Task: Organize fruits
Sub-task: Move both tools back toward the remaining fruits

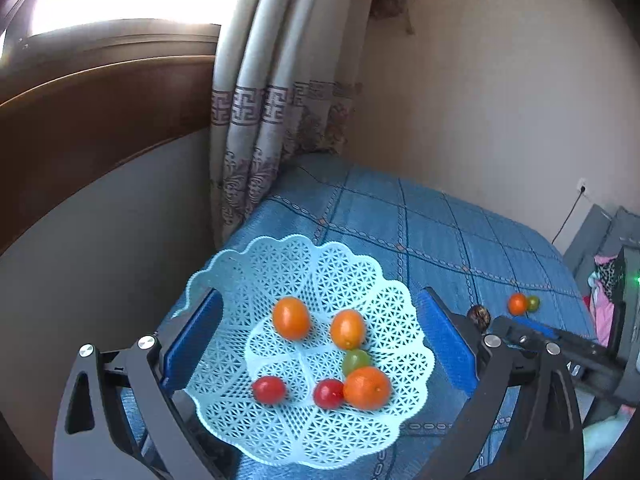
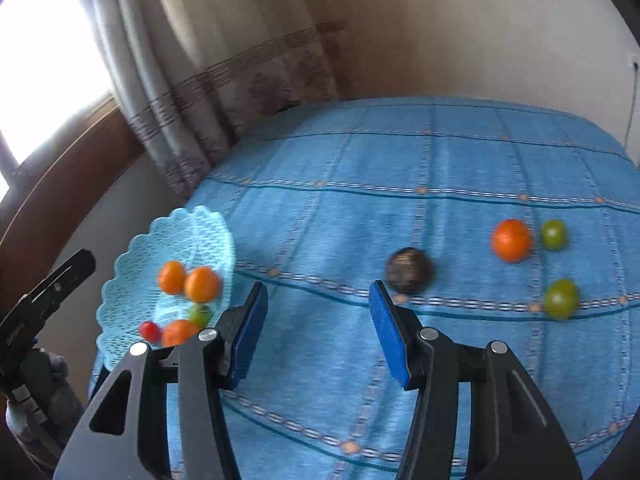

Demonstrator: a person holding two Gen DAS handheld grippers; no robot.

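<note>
I see the right gripper [image 2: 318,328] spread wide and empty above the blue checked bedcover [image 2: 400,160]. The dark brown round fruit [image 2: 408,270] lies just beyond its right blue pad [image 2: 390,336], apart from it. Farther right sit an orange round fruit [image 2: 511,240] and two green round fruits [image 2: 554,234] [image 2: 561,298]. My left gripper [image 1: 320,332] is also spread wide, holding nothing, straddling the pale blue lattice plastic basket [image 1: 280,264], which holds six fruits near the bed's left edge. Open cover lies between.
</note>
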